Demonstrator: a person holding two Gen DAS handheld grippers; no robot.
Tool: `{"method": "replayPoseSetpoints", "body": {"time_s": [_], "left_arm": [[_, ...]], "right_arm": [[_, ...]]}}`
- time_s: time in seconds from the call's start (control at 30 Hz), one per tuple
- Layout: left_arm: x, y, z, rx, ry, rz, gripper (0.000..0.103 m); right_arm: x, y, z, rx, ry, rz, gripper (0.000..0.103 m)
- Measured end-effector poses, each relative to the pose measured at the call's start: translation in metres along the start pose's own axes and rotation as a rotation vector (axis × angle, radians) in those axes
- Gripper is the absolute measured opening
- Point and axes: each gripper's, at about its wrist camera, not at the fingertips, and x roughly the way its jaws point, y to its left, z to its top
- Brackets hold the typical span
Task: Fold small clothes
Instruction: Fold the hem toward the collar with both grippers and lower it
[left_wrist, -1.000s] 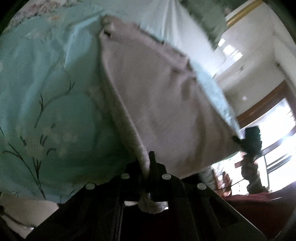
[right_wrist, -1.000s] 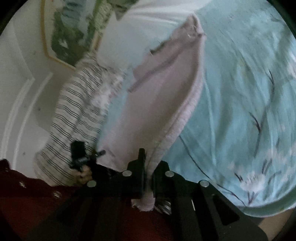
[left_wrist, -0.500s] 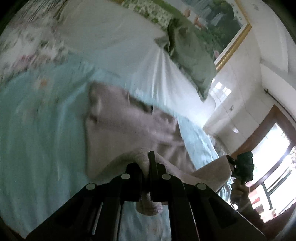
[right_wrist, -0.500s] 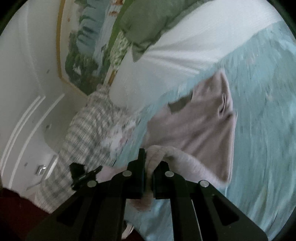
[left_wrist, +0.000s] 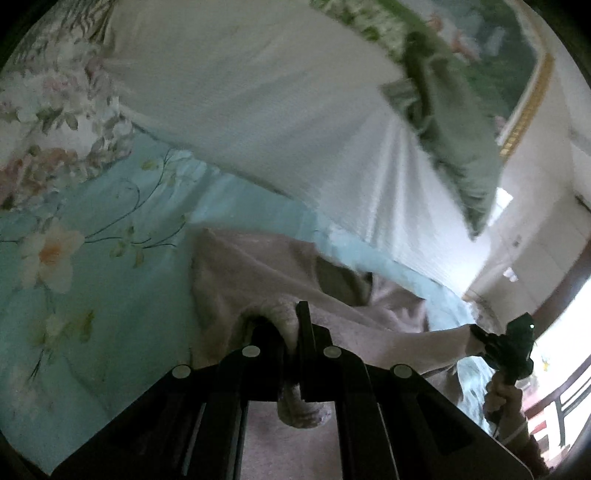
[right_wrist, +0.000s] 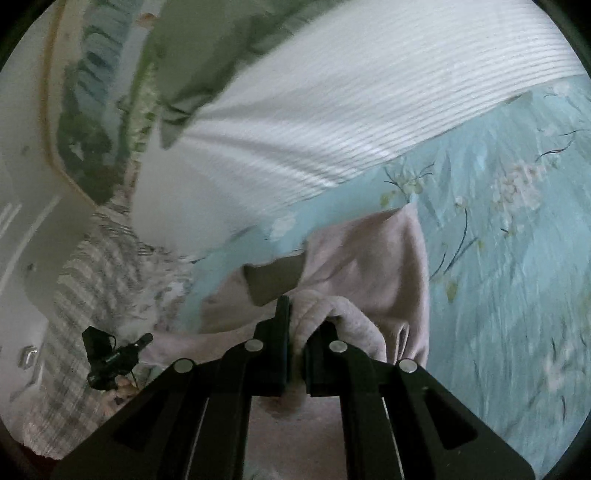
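**Pink garment pinched at both corners, hem folded toward the collar**

Ahead of both tongs lay the bed (left_wrist: 110, 295), its pale blue flowered cover spread wide, with a white ribbed pillow (right_wrist: 332, 110) beyond my reach at the far side. On that cover, directly under and in front of the tongs, sat the small pink garment (right_wrist: 369, 266), its far half flat on the bed and its near edge lifted and doubled over toward me.

My left gripper (left_wrist: 295, 332) was clenched on a bunched corner of the garment, cloth poking out behind the jaws. My right gripper (right_wrist: 295, 332) was likewise clamped on the opposite corner, a thick roll of knit squeezed between its fingers. In the left view I could see the right tool off to the side, the edge stretched between us.

I judged the fabric soft, light and limp: it sagged wherever unsupported, so corners or hem ends were the sensible holds, kept taut between both tongs.
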Motion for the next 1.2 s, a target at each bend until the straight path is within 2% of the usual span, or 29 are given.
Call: {"method": "replayPoseSetpoints", "body": {"time_s": [0.17, 0.3, 0.4, 0.43, 0.47, 0.5, 0.53, 0.57, 0.63, 0.73, 0.83, 0.93, 1.0, 1.07, 1.17, 1.2], "left_arm": [[0.059, 0.022, 0.016, -0.012, 0.039, 0.063, 0.003], [0.108, 0.034, 0.015, -0.001, 0.106, 0.145, 0.004], [0.124, 0.038, 0.008, -0.006, 0.159, 0.182, 0.006], [0.12, 0.037, 0.006, -0.012, 0.161, 0.174, 0.014], [0.114, 0.035, 0.002, -0.017, 0.16, 0.156, 0.03], [0.105, 0.031, -0.002, -0.015, 0.153, 0.146, 0.039], [0.096, 0.027, -0.007, -0.009, 0.143, 0.142, 0.052], [0.088, 0.023, -0.013, 0.001, 0.135, 0.136, 0.056], [0.075, 0.009, -0.03, 0.033, 0.146, 0.104, 0.056], [0.079, -0.012, -0.062, 0.085, 0.227, 0.058, 0.056], [0.101, -0.029, -0.08, 0.129, 0.294, 0.083, 0.055], [0.122, -0.041, -0.076, 0.187, 0.318, 0.131, 0.055], [0.137, -0.043, -0.062, 0.209, 0.326, 0.158, 0.055], [0.151, -0.039, -0.046, 0.211, 0.324, 0.189, 0.052], [0.162, -0.029, -0.019, 0.192, 0.284, 0.222, 0.049], [0.165, -0.024, -0.006, 0.167, 0.258, 0.237, 0.049]], "right_arm": [[0.042, -0.026, 0.014, 0.027, 0.021, -0.092, 0.007], [0.075, -0.047, 0.012, 0.067, 0.088, -0.206, 0.007], [0.075, -0.056, 0.01, 0.112, 0.094, -0.194, 0.01], [0.067, -0.057, 0.009, 0.13, 0.082, -0.184, 0.013], [0.058, -0.056, 0.009, 0.137, 0.065, -0.187, 0.023], [0.049, -0.054, 0.008, 0.134, 0.038, -0.192, 0.032], [0.033, -0.049, 0.005, 0.119, -0.004, -0.203, 0.036], [0.024, -0.045, 0.003, 0.104, -0.026, -0.212, 0.038], [0.012, -0.025, -0.008, 0.036, -0.027, -0.187, 0.037], [0.033, 0.01, -0.032, -0.109, 0.113, -0.134, 0.037], [0.078, 0.046, -0.06, -0.313, 0.293, -0.179, 0.037], [0.116, 0.052, -0.065, -0.405, 0.38, -0.244, 0.036], [0.131, 0.047, -0.056, -0.411, 0.378, -0.273, 0.032], [0.141, 0.034, -0.035, -0.374, 0.34, -0.313, 0.029], [0.141, 0.016, 0.001, -0.265, 0.232, -0.344, 0.027], [0.135, 0.012, 0.013, -0.235, 0.171, -0.362, 0.027]]}}
